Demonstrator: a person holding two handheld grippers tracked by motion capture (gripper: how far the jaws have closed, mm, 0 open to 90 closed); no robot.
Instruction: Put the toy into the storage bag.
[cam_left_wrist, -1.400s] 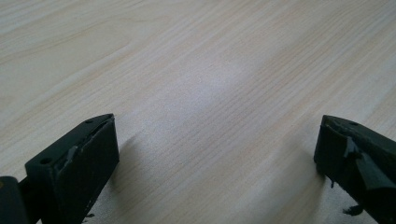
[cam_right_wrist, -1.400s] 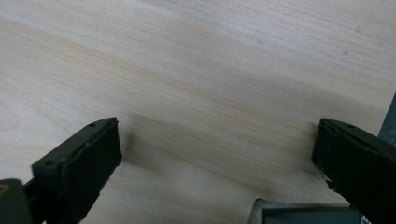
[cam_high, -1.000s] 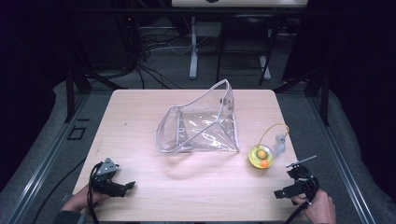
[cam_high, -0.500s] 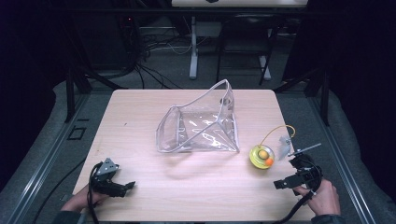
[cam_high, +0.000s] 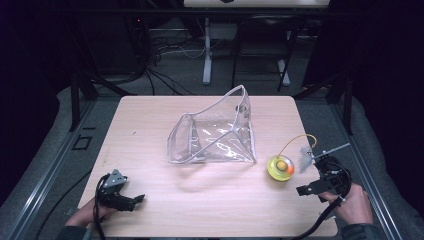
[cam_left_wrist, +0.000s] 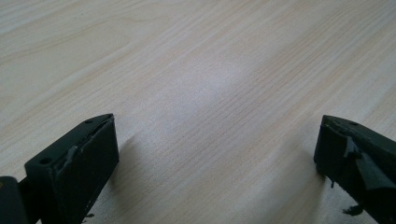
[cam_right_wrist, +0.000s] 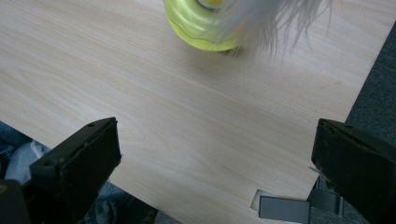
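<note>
The toy (cam_high: 280, 167), a yellow-green dome with a feather and a thin orange loop, sits on the counter (cam_high: 150, 130) at about 4 o'clock from the clear bag (cam_high: 215, 135) lying mid-counter. The right claw (cam_high: 306, 190) hovers just beside the toy at its 4 o'clock, jaws wide apart and holding nothing. At the counter's 7 o'clock corner, the left claw (cam_high: 136, 200) rests low over bare wood, jaws likewise spread apart.

One clear plastic bag (cam_high: 215, 135), one yellow toy (cam_high: 280, 167), two hand-held grippers.
</note>
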